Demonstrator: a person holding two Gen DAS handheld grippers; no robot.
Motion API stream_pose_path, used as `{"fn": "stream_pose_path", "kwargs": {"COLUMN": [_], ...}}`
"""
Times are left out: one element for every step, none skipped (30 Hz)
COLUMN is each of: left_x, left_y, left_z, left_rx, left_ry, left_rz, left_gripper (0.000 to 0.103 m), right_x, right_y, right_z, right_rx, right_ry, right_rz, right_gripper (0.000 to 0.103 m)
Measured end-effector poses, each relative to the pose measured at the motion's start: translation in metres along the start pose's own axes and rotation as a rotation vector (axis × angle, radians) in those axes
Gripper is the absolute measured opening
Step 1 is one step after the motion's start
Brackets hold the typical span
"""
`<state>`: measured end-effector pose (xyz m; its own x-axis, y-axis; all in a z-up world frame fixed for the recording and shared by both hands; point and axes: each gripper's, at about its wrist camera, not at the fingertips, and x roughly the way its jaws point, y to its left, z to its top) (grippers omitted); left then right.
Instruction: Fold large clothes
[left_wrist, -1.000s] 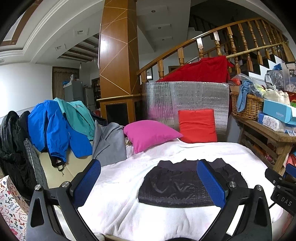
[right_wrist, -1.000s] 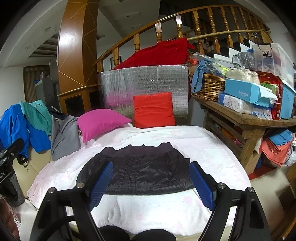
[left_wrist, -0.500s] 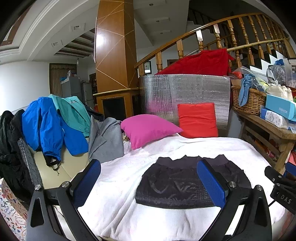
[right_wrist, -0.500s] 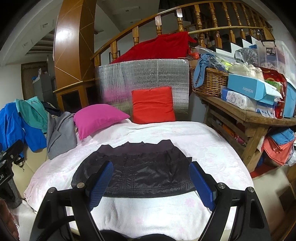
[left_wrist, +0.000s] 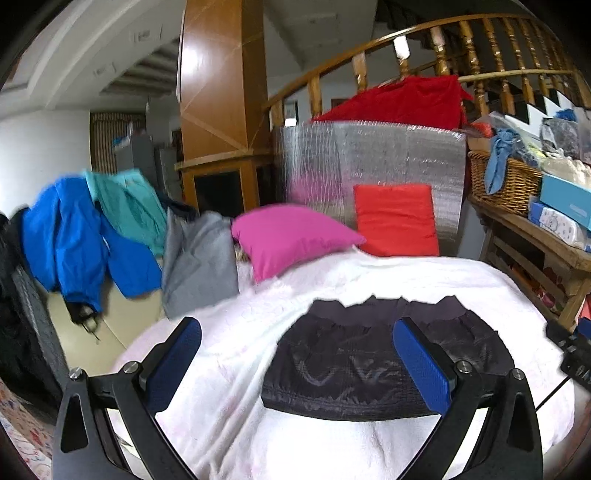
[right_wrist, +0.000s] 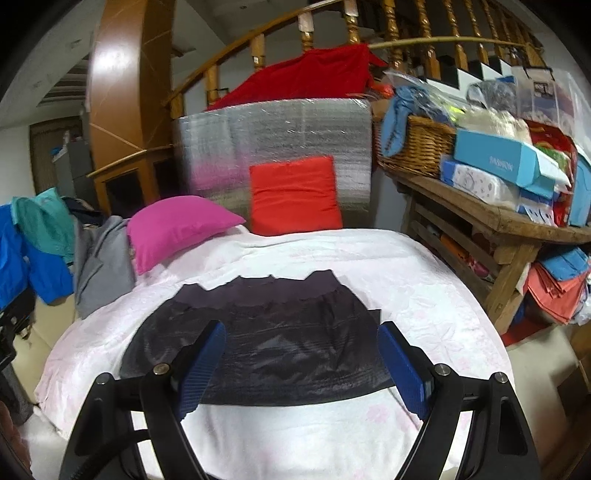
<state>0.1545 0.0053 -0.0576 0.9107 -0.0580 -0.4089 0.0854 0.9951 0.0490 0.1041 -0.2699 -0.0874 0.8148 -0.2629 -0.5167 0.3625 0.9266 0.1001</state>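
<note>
On the near half of the white blanket (right_wrist: 424, 266) lay the dark garment (right_wrist: 280, 343), spread flat with its ribbed hem toward the far side and its near edge running straight across, already looking folded down to a squat, wide shape. Over the past second both grippers had come forward and dipped toward it, so that it filled more of each view than before; the garment itself had not shifted. The right gripper (right_wrist: 301, 365) hung over its near edge with jaws wide apart and nothing between the pads, and the left gripper (left_wrist: 295, 362) stood likewise spread and empty, over the garment's left side. To my eye that meant a fresh reach, probably for the near edge or corners, for the next fold. Beyond the garment sat a pink pillow (right_wrist: 177, 229) to the left and a red cushion (right_wrist: 295, 195) against a silver mat (right_wrist: 273, 136), with jackets heaped at far left.
</note>
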Motion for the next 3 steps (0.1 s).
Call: {"fn": "stream_pose_path", "kwargs": {"left_x": [0.02, 0.04, 0.062], "left_y": [0.01, 0.02, 0.031], "left_z": [-0.002, -0.004, -0.007], "left_rx": [-0.031, -0.057, -0.075], "left_ry": [0.038, 0.074, 0.112], "left_rz": [-0.011, -0.009, 0.012], "left_gripper": [0.103, 0.103, 0.103], "right_x": [0.009, 0.026, 0.04], "right_y": [-0.009, -0.026, -0.042], "right_z": [0.001, 0.002, 0.002], "right_rx": [0.005, 0.019, 0.037], "right_ry": [0.006, 0.015, 0.02], "right_rz": [-0.024, -0.071, -0.106], "right_gripper": [0.086, 0.086, 0.086]}}
